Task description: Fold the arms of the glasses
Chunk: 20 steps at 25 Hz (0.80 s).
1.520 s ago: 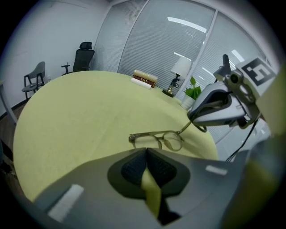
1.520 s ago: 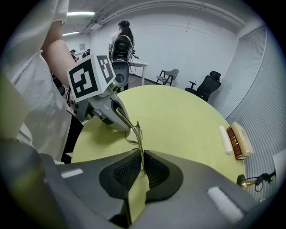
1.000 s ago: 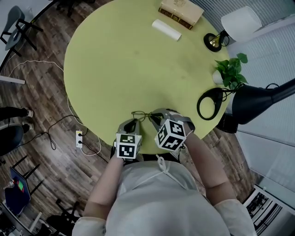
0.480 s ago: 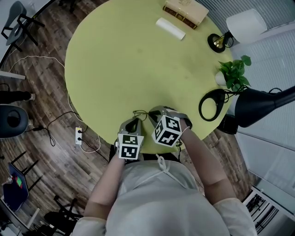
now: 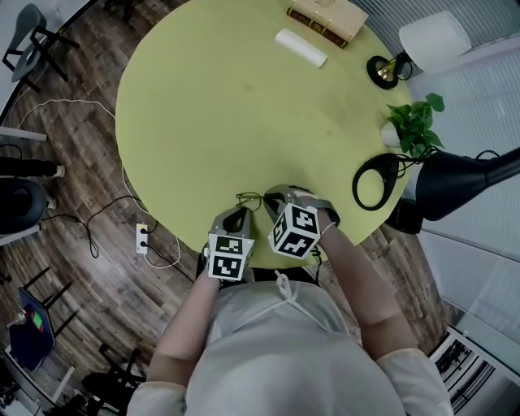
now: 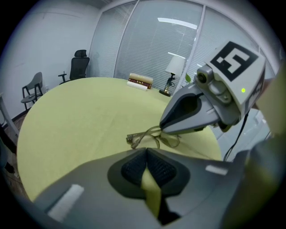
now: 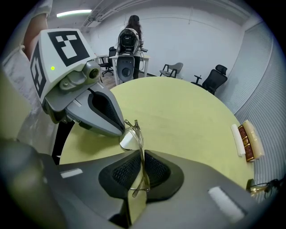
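Thin wire-framed glasses (image 5: 249, 198) sit at the near edge of the round yellow-green table (image 5: 211, 97). My right gripper (image 5: 270, 200) is shut on them. In the right gripper view the glasses (image 7: 134, 134) run edge-on between the pads, with one lens sticking out ahead of the gripper's (image 7: 142, 154) tips. My left gripper (image 5: 238, 215) is just left of the glasses, shut, with nothing in it. In the left gripper view the glasses (image 6: 152, 136) lie a short way beyond its closed tips (image 6: 146, 152), under the right gripper's nose (image 6: 196, 112).
At the table's far side lie a book (image 5: 325, 18) and a white roll (image 5: 300, 48). A white-shaded lamp (image 5: 422, 45), a small plant (image 5: 413, 122) and a black lamp's ring base (image 5: 374, 180) stand along the right edge. The person's body is against the near edge.
The right gripper has turned slightly with the glasses held in it. The left gripper has stayed beside it, barely moved.
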{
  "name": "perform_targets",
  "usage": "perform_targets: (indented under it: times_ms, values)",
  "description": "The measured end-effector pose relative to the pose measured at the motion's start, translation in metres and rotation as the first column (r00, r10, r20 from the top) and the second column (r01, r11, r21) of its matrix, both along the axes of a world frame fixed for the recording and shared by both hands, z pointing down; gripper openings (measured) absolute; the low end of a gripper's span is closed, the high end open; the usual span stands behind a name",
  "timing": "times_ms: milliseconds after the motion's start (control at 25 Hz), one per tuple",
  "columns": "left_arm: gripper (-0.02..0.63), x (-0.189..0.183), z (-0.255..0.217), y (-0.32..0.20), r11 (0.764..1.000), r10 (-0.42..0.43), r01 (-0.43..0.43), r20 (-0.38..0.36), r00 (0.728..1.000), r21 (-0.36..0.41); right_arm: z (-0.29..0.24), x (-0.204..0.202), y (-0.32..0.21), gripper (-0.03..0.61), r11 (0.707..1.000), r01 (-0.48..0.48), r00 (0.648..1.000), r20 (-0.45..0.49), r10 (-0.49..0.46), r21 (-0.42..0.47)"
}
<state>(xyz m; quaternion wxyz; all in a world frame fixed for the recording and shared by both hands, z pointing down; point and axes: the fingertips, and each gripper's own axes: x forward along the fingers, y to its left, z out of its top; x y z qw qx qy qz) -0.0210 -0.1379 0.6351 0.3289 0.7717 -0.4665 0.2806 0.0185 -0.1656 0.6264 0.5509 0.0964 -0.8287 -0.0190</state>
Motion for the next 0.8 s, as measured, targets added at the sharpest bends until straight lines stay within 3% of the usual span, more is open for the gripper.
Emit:
perform_targets:
  times_ms: [320, 440, 640, 800]
  values:
    - [0.006, -0.010, -0.035, 0.006, 0.997, 0.040, -0.040, -0.001, 0.999, 0.067, -0.021, 0.007, 0.004, 0.089, 0.995, -0.091, 0.988, 0.120, 0.094, -0.030]
    - [0.006, -0.011, -0.059, 0.003, 0.991, 0.052, -0.051, -0.005, 0.999, 0.120, -0.043, 0.009, 0.006, 0.087, 0.987, -0.160, 0.967, 0.203, 0.157, -0.002]
    - [0.006, -0.011, -0.124, -0.007, 0.963, 0.064, -0.055, -0.027, 0.998, 0.263, -0.101, 0.016, 0.008, 0.070, 0.936, -0.342, 0.868, 0.412, 0.279, 0.086]
    - [0.006, -0.013, -0.188, -0.014, 0.898, 0.102, -0.078, -0.032, 0.994, 0.433, -0.149, 0.022, 0.010, 0.012, 0.848, -0.521, 0.741, 0.548, 0.390, 0.101]
